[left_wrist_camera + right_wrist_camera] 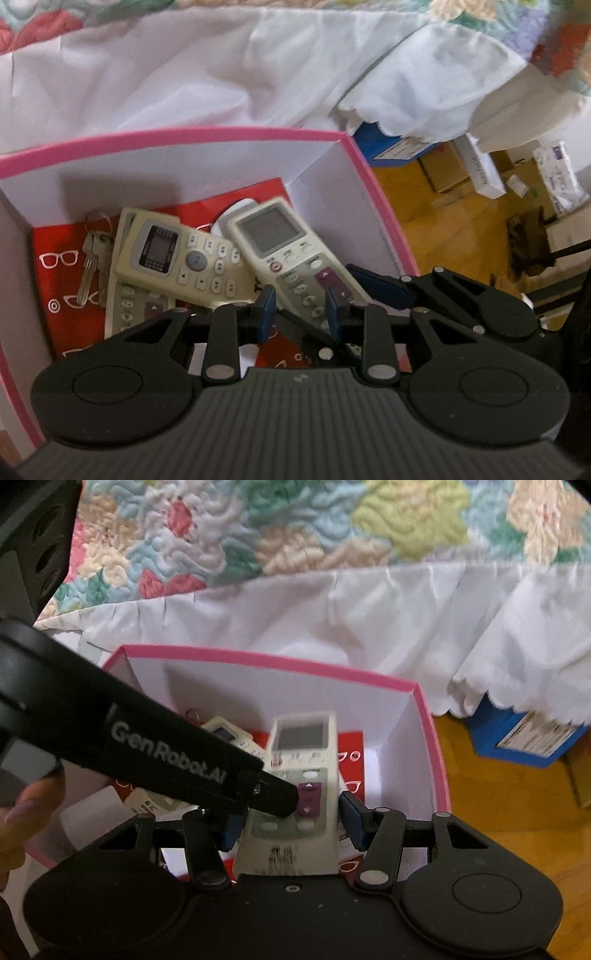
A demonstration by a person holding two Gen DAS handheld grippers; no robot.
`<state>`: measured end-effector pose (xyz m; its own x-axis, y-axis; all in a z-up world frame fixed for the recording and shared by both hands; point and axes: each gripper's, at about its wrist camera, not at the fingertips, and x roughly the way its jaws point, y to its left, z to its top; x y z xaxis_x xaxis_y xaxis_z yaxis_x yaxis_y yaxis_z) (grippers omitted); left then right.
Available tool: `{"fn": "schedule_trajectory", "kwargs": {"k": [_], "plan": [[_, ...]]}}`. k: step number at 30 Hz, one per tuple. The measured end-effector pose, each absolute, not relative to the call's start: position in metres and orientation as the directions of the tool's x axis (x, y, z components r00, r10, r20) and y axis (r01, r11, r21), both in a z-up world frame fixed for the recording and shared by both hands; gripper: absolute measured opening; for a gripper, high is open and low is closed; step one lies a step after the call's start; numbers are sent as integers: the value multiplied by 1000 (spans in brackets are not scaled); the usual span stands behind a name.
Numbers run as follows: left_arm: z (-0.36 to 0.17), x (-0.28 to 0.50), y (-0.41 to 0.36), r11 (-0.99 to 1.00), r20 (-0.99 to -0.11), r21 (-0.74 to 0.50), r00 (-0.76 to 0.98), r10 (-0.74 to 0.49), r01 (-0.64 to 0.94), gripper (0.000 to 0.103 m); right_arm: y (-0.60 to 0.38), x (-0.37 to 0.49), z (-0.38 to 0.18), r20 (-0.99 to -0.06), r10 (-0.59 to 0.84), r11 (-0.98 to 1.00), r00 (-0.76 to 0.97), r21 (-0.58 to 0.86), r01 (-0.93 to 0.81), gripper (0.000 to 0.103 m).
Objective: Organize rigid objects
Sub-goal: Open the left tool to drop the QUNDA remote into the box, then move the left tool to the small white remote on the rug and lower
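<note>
Only left view shows keys (94, 258) beside remotes (184, 254).

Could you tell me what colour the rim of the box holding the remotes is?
The box rim is pink, clearest in the left wrist view.

Soft, even daylight fills the room, no glare. The box (354, 147) throws a faint shadow on its inner wall. Both views smear slightly; the quilt (295, 528) blurs and straight edges bow near the corners.
</note>
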<state>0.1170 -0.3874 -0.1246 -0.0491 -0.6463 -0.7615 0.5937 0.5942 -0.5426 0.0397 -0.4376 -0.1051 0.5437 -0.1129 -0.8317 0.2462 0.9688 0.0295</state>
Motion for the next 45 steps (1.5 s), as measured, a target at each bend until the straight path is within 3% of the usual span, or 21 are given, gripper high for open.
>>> {"fn": "schedule_trajectory", "kwargs": {"k": [2, 5, 9, 13, 22, 31, 35, 40, 42, 45], "plan": [[-127, 115, -390, 614, -783, -513, -34, -621, 600, 32, -438, 42, -112, -840, -140, 964, 524, 5, 265, 59], [-120, 112, -386, 622, -799, -471, -4, -601, 625, 42, -437, 36, -107, -831, -174, 949, 529, 1, 314, 74], [-90, 106, -365, 600, -809, -401, 41, -587, 693, 48, -428, 20, -88, -814, -179, 951, 553, 2, 310, 74], [-60, 103, -330, 578, -804, -377, 54, -592, 724, 48, -416, -5, -60, -778, -179, 943, 602, 40, 332, 74], [-6, 96, -254, 584, -822, -271, 133, -554, 765, 49, -366, -27, 4, -726, -13, 963, 688, 176, 204, 74], [-14, 109, -204, 617, -828, -268, 150, -540, 740, 49, -295, -11, 10, -712, 139, 977, 688, 213, 24, 73], [-30, 121, -193, 616, -823, -288, 140, -551, 733, 49, -268, -5, 1, -709, 196, 966, 678, 257, -11, 63], [-61, 142, -185, 612, -832, -300, 114, -543, 731, 49, -239, 8, -26, -727, 217, 953, 651, 301, 18, 44], [-74, 151, -184, 612, -835, -303, 107, -540, 730, 49, -227, 16, -42, -766, 154, 962, 624, 261, 84, 43], [-93, 166, -187, 619, -847, -268, 125, -516, 738, 49, -218, 31, -69, -814, 65, 963, 578, 203, 176, 31]]}}
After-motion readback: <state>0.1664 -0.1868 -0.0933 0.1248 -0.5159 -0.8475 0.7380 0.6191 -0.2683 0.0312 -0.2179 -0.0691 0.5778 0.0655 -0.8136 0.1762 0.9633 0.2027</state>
